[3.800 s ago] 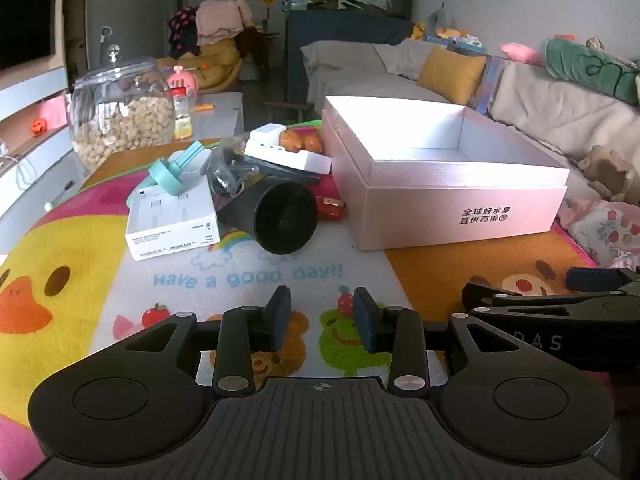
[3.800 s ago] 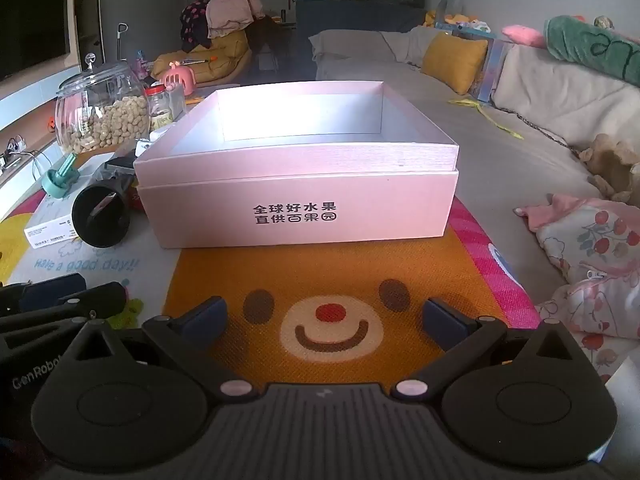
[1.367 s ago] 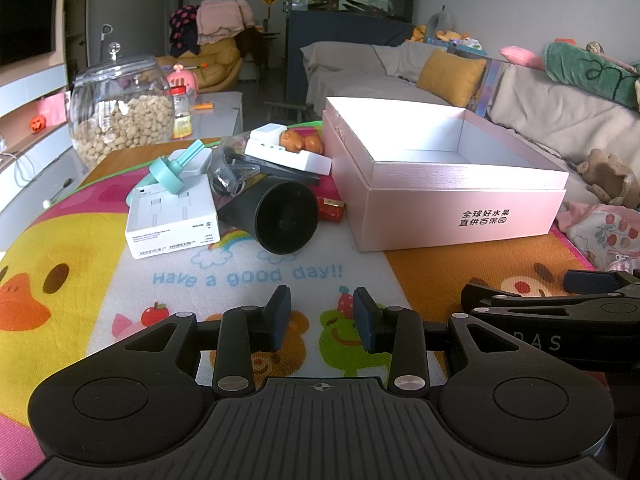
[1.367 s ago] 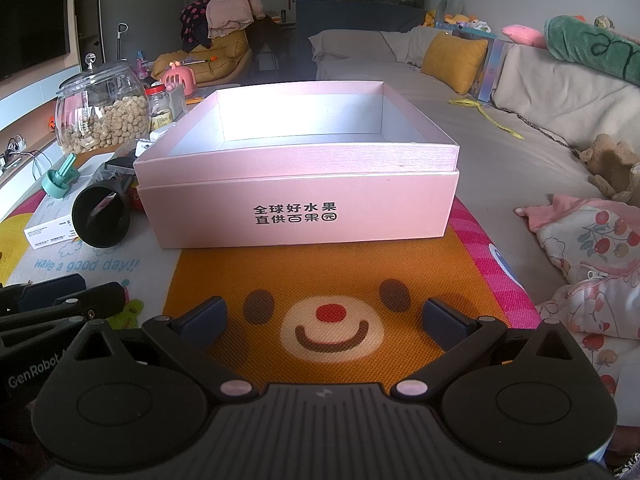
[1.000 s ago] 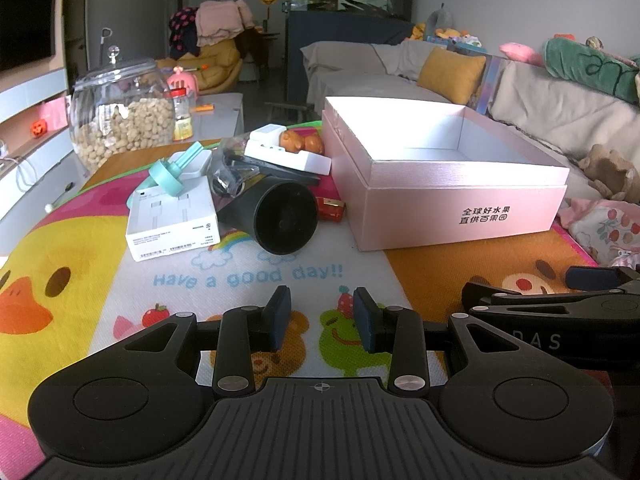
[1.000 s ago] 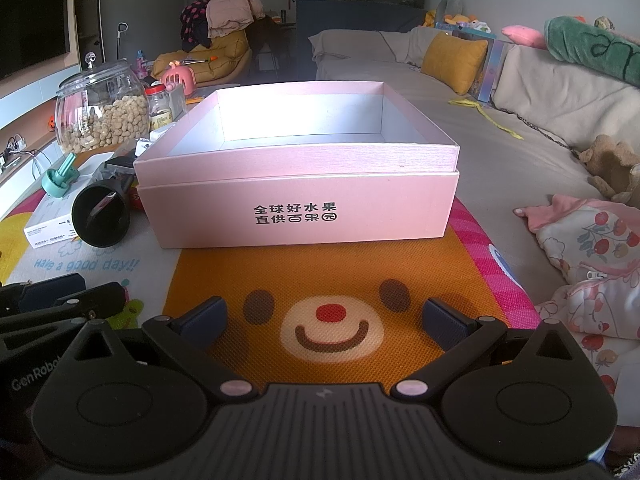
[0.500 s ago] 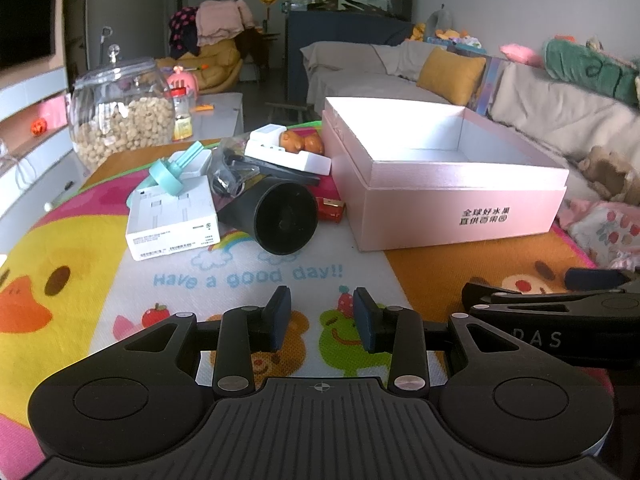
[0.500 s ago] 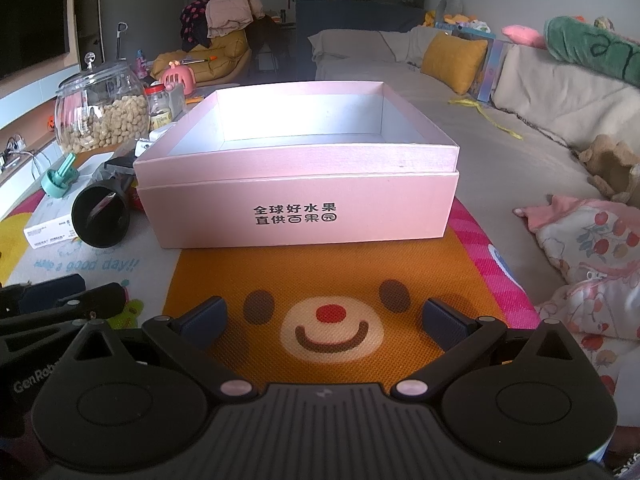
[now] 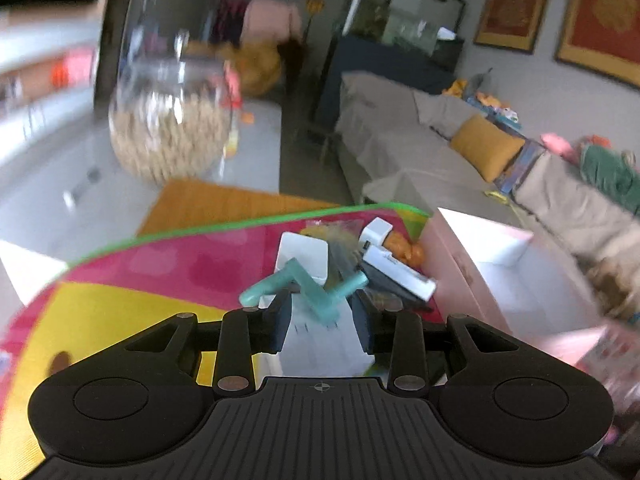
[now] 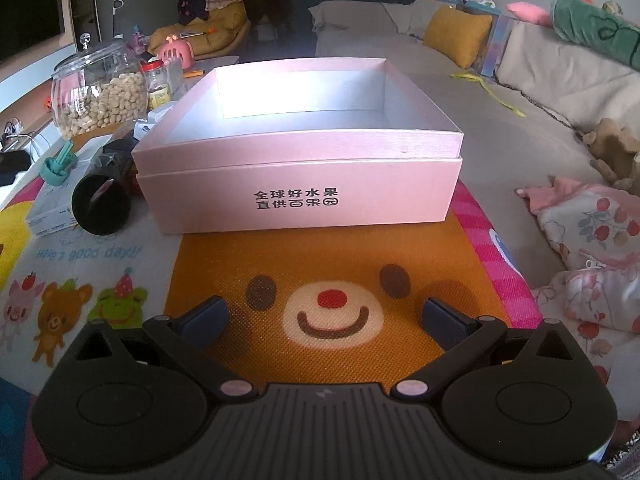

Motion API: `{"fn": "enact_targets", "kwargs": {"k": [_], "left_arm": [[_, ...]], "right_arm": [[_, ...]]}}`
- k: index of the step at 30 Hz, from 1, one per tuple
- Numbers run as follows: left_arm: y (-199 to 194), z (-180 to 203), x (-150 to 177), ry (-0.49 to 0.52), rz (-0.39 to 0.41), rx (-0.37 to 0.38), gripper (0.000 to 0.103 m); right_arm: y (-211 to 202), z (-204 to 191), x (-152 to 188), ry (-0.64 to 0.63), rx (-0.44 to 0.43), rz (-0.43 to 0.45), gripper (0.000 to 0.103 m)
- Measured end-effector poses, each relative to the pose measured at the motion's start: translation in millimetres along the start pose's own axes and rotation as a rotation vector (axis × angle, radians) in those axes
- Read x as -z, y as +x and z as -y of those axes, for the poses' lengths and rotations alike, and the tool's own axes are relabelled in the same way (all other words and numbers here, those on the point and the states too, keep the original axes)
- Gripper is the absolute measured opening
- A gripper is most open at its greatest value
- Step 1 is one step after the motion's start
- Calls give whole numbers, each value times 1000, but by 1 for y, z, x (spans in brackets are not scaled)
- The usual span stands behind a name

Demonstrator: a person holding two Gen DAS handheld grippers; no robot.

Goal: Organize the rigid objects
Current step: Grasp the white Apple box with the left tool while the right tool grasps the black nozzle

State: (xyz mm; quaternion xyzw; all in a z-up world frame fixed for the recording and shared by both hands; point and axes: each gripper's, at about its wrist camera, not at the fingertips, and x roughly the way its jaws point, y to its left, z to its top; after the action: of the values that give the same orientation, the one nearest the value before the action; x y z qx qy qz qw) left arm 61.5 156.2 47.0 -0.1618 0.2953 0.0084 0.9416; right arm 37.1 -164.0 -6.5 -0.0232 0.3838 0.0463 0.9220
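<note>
Cartoon mat point(image 10: 316, 264) | left claw point(image 9: 322, 316) part-open, empty, over teal holder point(image 9: 308, 288) beside pink box point(image 10: 296, 184) | right claw point(image 10: 324, 320) wide, empty | advice: centre before closing.

the whole left wrist view is smeared with motion blur. the round clear glass jar of pale nuts point(image 9: 170, 128) is a streaky ghost, its lid lost. the open pink cardboard box point(image 9: 492, 276) runs off to the right into blur. the teal plastic handled piece point(image 9: 308, 290) is soft-edged, its shape unclear. in the right wrist view the black cylindrical cup point(image 10: 102, 204) hides part of the flat white carton point(image 10: 50, 208).
</note>
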Motion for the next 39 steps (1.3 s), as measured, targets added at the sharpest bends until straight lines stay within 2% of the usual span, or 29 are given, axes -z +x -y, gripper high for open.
{"fn": "enact_targets", "kwargs": {"k": [3, 4, 5, 6, 8, 10, 12, 14, 15, 17, 21, 23, 24, 25, 32, 34, 37, 39], "left_arm": [[19, -9, -18, -22, -21, -2, 37], [27, -10, -24, -22, -31, -27, 37], [32, -10, -26, -26, -40, -39, 37], [35, -11, -28, -30, -46, -35, 37], [32, -13, -26, -33, -39, -5, 37], [25, -16, -21, -35, -8, 11, 37], [16, -23, -13, -41, 10, 23, 37], [9, -31, -6, -60, 8, 40, 37], [5, -35, -3, -69, 12, 44, 37], [-2, -45, 1, -81, 21, 41, 37], [-5, -59, 4, -87, 6, 44, 37], [-2, -60, 5, -83, -8, 60, 37], [0, -59, 6, -80, -14, 69, 37], [5, -58, 6, -79, -22, 78, 37], [57, -39, -6, -47, -60, 89, 38], [68, -37, -8, -27, -77, 103, 39], [67, -36, -6, -3, -117, 166, 40], [53, -27, 3, 66, -141, 187, 41]], "right_arm": [[-1, -1, -1, -9, -4, 3, 103], [-2, -2, -2, -26, -10, 7, 98], [-4, -4, -4, -52, -23, 15, 87], [-8, -8, -6, -79, -43, 35, 83], [-20, -19, -15, -122, -66, 122, 83], [-32, -35, -25, -178, -133, 202, 83], [-37, -59, -35, -262, -224, 235, 82], [-33, -92, -40, -392, -262, 257, 80], [-29, -106, -41, -446, -261, 264, 78], [-15, -133, -47, -525, -254, 249, 65], [12, -168, -49, -640, -210, 204, 62], [20, -177, -43, -661, -168, 185, 52], [20, -178, -40, -655, -148, 179, 47], [17, -176, -38, -645, -146, 166, 46], [-23, -95, -17, -391, -297, 34, 46], [-34, -73, -7, -355, -325, 47, 46], [-46, -50, 2, -328, -288, 118, 53], [-46, -44, 2, -312, -271, 153, 57]]}}
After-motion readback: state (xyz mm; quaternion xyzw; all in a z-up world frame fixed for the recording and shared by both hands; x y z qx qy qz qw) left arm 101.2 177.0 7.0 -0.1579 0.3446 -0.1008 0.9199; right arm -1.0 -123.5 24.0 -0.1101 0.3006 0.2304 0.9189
